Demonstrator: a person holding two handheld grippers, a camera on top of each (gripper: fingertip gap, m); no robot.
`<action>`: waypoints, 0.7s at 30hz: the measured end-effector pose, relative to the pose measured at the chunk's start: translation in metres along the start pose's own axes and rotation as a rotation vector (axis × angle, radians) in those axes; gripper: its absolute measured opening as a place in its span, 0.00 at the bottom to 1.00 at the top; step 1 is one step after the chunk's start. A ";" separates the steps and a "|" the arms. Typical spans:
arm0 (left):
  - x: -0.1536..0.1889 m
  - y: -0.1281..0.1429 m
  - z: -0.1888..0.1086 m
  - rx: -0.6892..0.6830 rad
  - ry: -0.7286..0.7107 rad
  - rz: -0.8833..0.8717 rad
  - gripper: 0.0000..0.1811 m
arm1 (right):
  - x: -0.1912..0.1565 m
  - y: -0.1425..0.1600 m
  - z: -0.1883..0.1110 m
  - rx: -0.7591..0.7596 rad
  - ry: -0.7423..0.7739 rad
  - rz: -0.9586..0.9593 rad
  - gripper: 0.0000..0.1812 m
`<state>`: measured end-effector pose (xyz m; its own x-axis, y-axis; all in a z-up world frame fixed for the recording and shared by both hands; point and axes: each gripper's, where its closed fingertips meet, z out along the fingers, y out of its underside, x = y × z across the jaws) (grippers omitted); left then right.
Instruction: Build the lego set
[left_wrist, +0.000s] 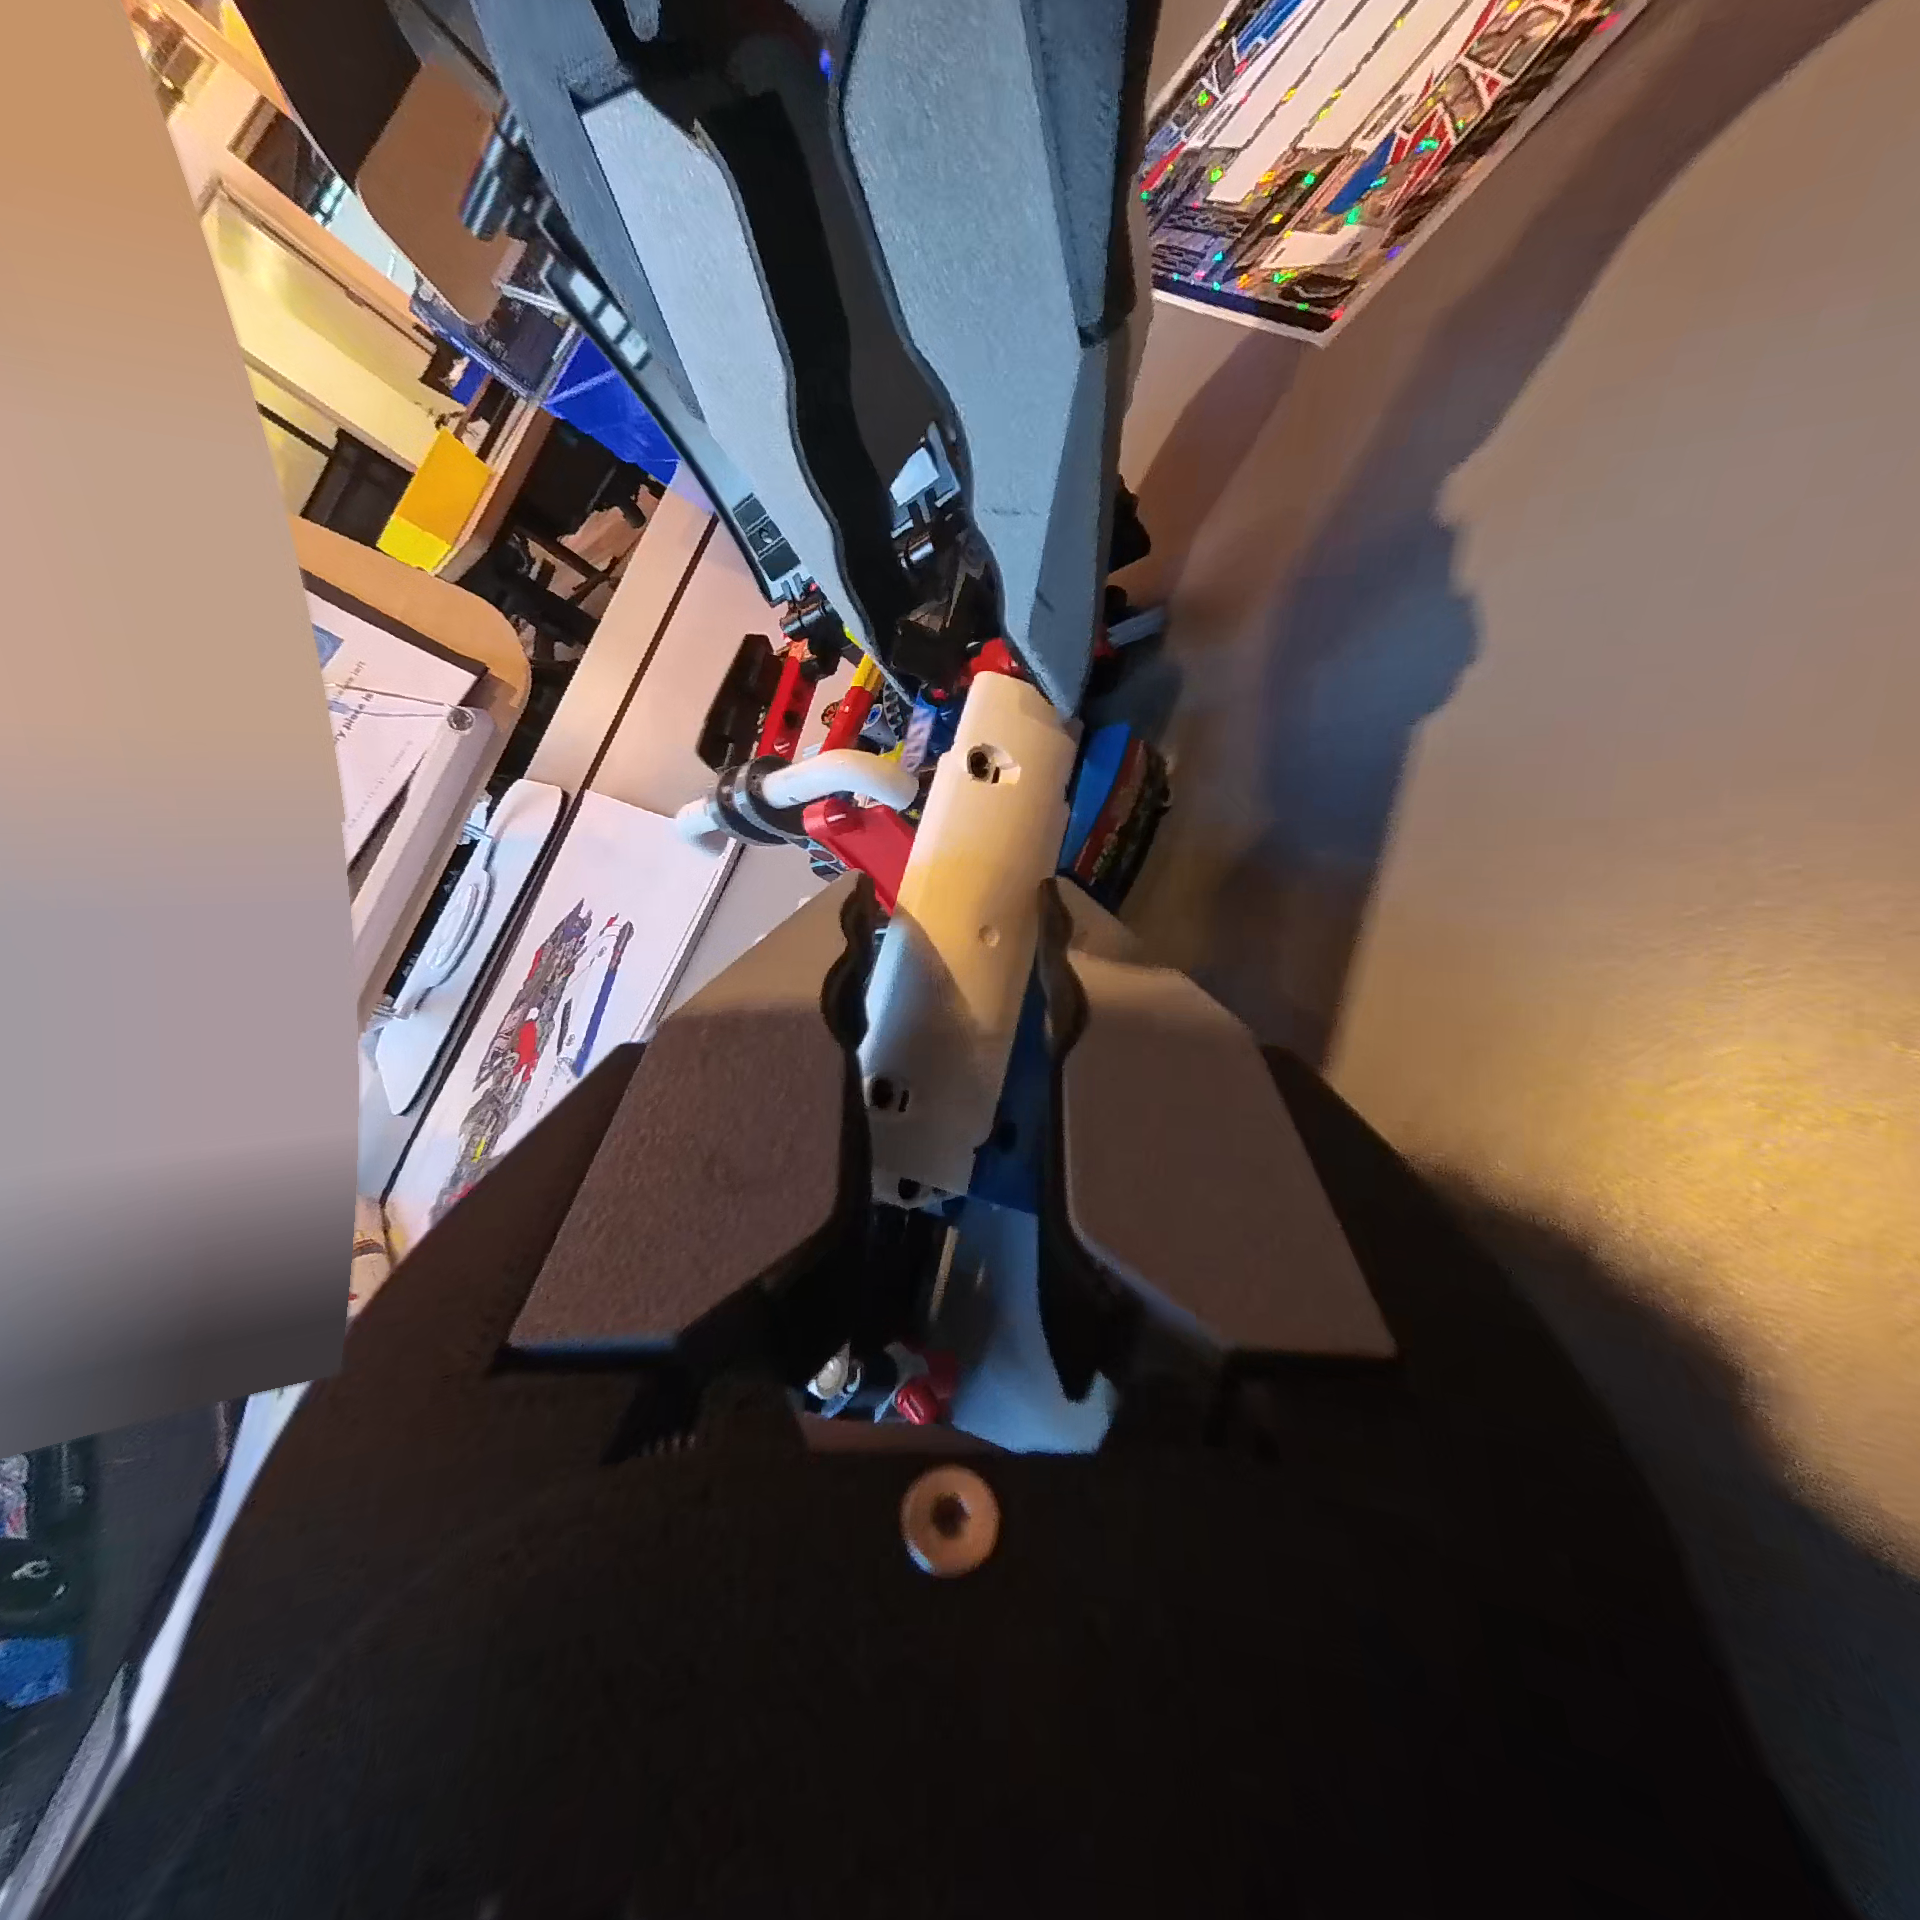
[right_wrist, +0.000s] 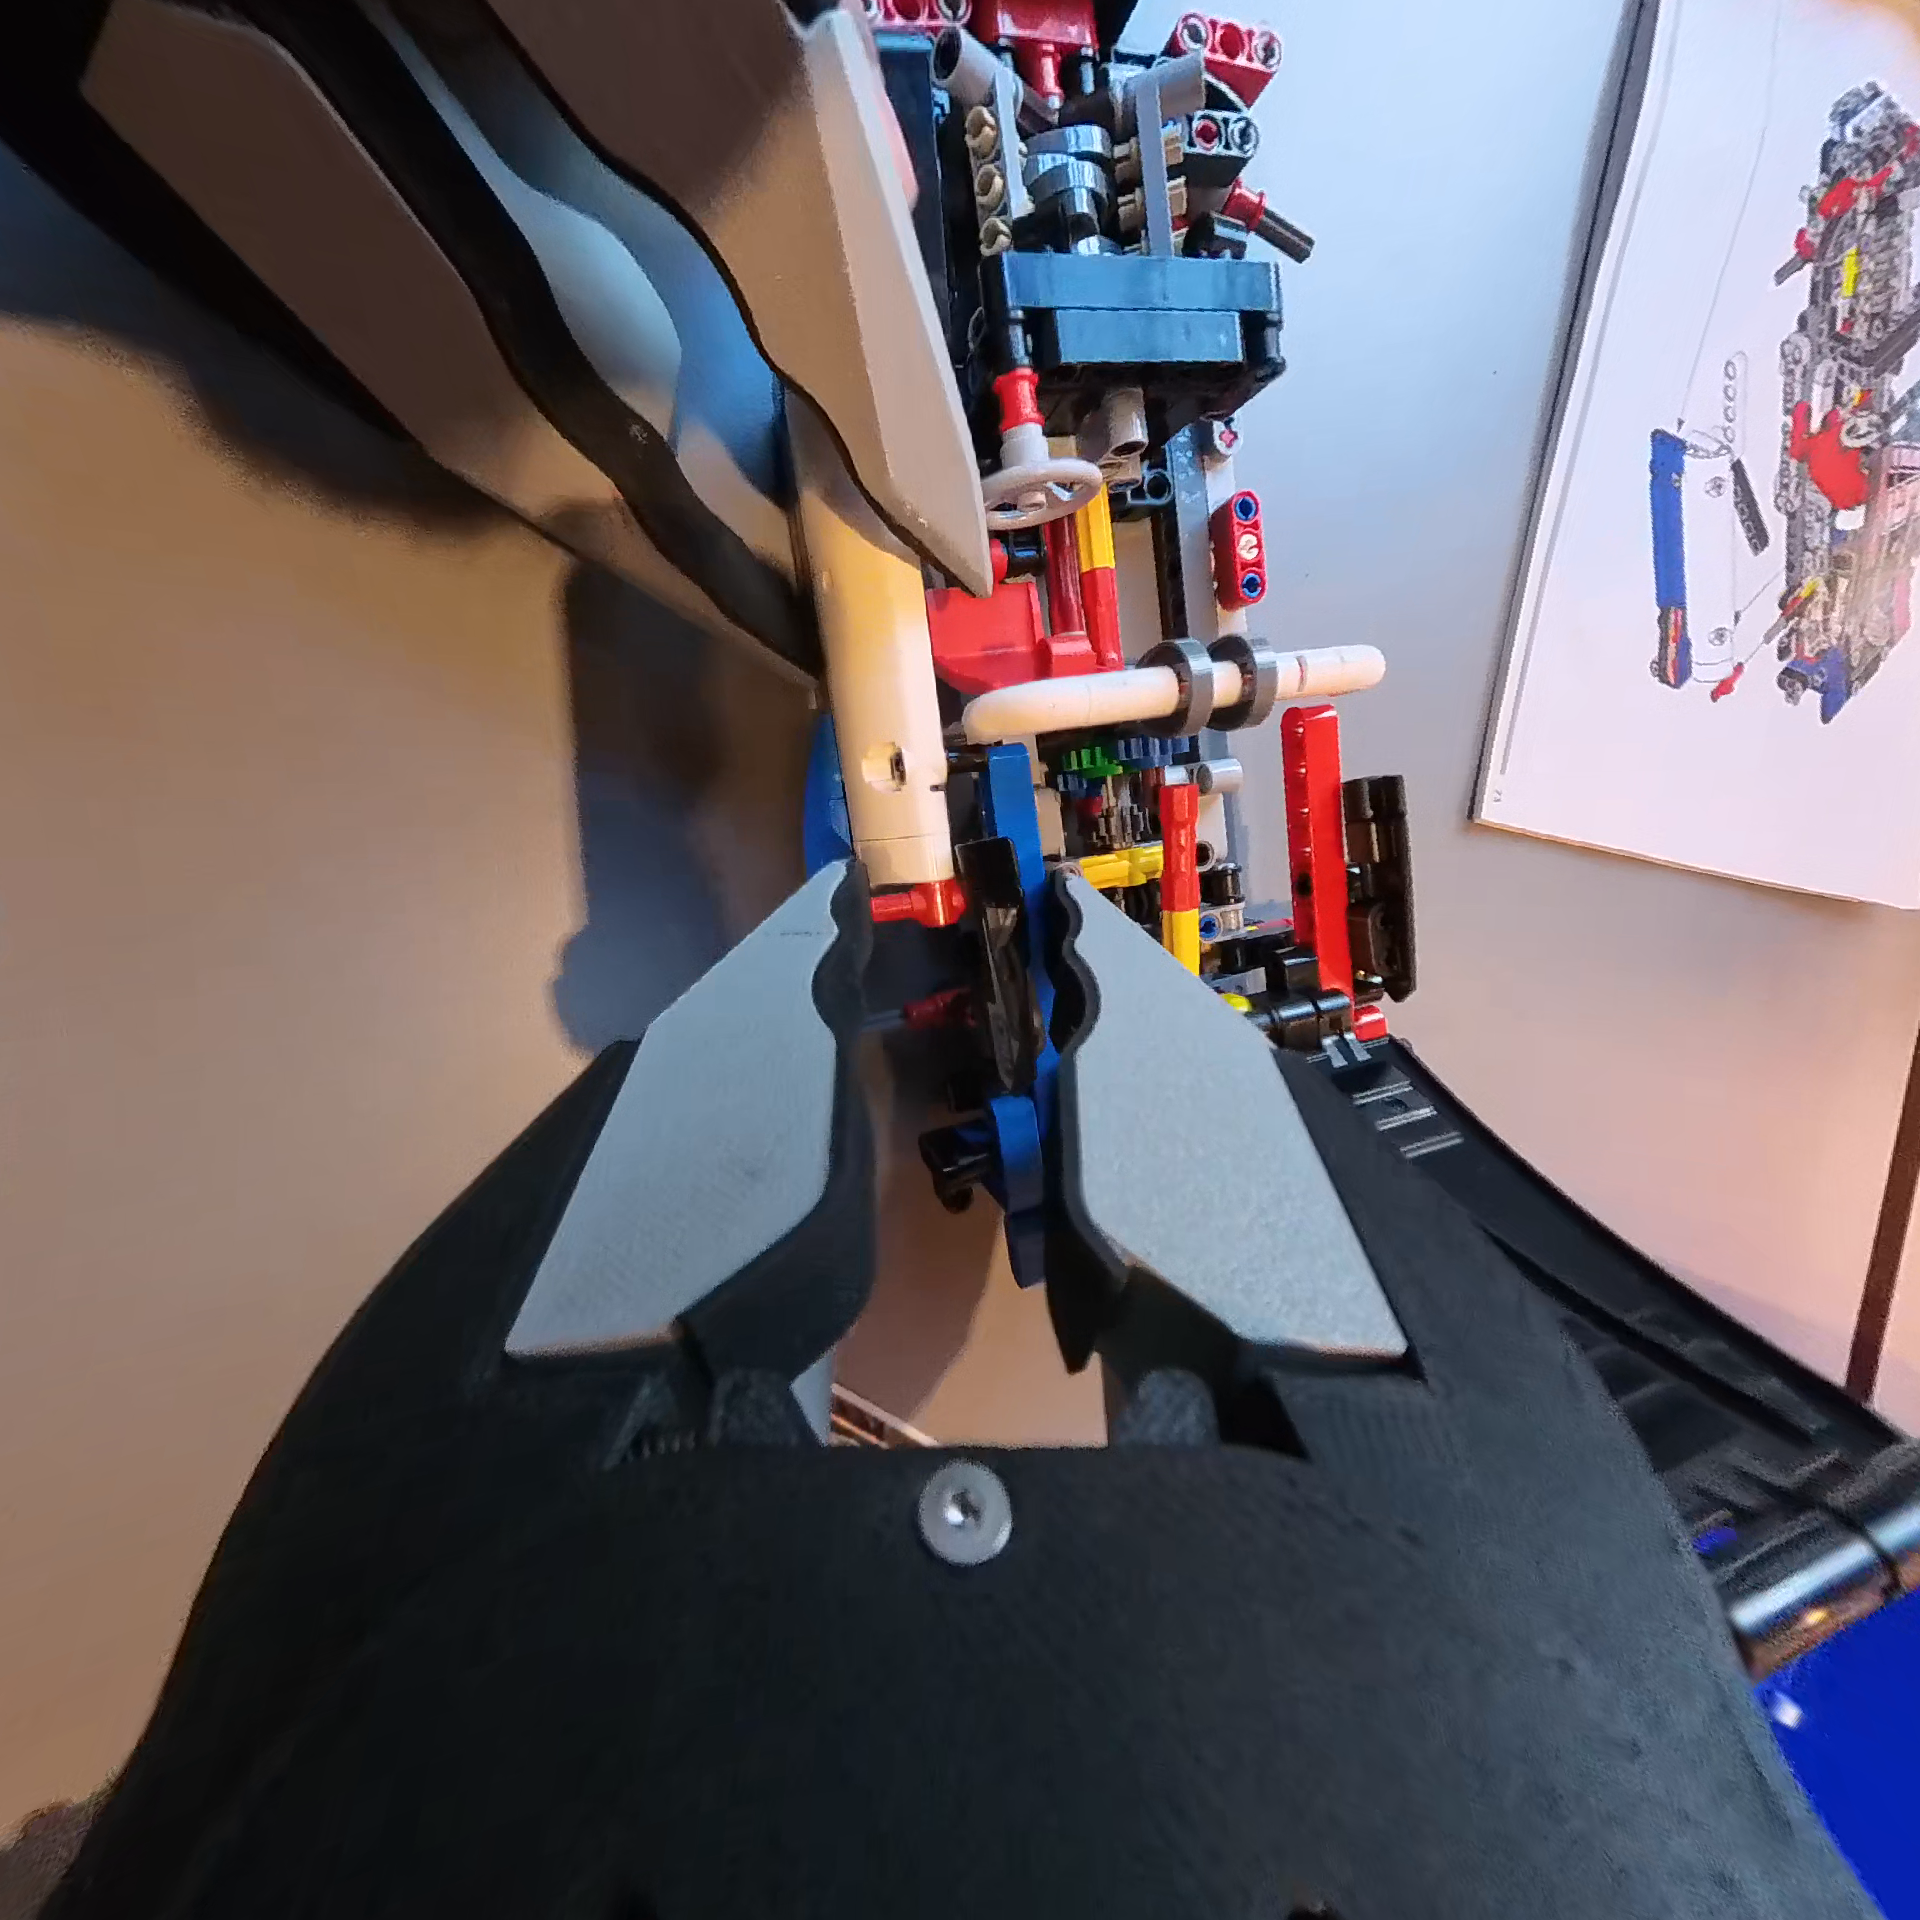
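Left gripper (left_wrist: 951, 914): grey-padded black two-finger tool, jaws pressed onto the long white plastic body panel (left_wrist: 971, 904) of the model; the panel runs up between both fingers, touching each pad.

Right gripper (right_wrist: 956, 904): same make, seen in its own view near centre. Jaws narrowly parted around a black piece and the blue curved plastic panel (right_wrist: 1023, 1153); the right finger (right_wrist: 1195, 1143) lies against the blue panel, the left finger stands just clear of the parts. Cannot tell whether it truly grips.

Right gripper, from the left wrist view (left_wrist: 935, 582): comes in from the far side, tips meeting the model's far end just beyond the white panel.

Left gripper, from the right wrist view (right_wrist: 914, 561): comes in from upper left, pads closed on the same white panel (right_wrist: 883, 686).

Model: partly built multicolour lego vehicle chassis (right_wrist: 1143, 520) of red, yellow, black, grey and blue beams, held between the two tools above the pale tabletop (right_wrist: 312, 831). A white bent tube with two grey rings (right_wrist: 1174, 686) crosses its middle; a small pale steering wheel (right_wrist: 1039, 483) sits farther off.

Surroundings: open printed instruction booklet (right_wrist: 1714, 520) lying on the table at right. In the left wrist view, a colourful printed sheet (left_wrist: 1351, 156) at far right.
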<state>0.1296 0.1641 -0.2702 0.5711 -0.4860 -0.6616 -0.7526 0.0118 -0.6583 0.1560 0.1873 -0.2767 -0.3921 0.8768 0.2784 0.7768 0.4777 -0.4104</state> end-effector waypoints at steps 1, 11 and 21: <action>0.000 0.000 0.000 0.003 0.005 -0.006 0.15 | 0.000 0.000 0.000 -0.011 -0.008 -0.003 0.17; -0.003 0.000 -0.001 0.010 0.032 -0.060 0.11 | 0.009 0.002 -0.006 0.053 0.065 -0.037 0.18; -0.004 0.000 0.002 0.008 0.027 -0.058 0.11 | 0.014 0.003 -0.002 0.027 0.107 -0.263 0.21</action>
<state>0.1281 0.1674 -0.2683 0.6044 -0.5093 -0.6126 -0.7160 -0.0101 -0.6980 0.1539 0.2013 -0.2724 -0.5232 0.7121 0.4681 0.6409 0.6908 -0.3347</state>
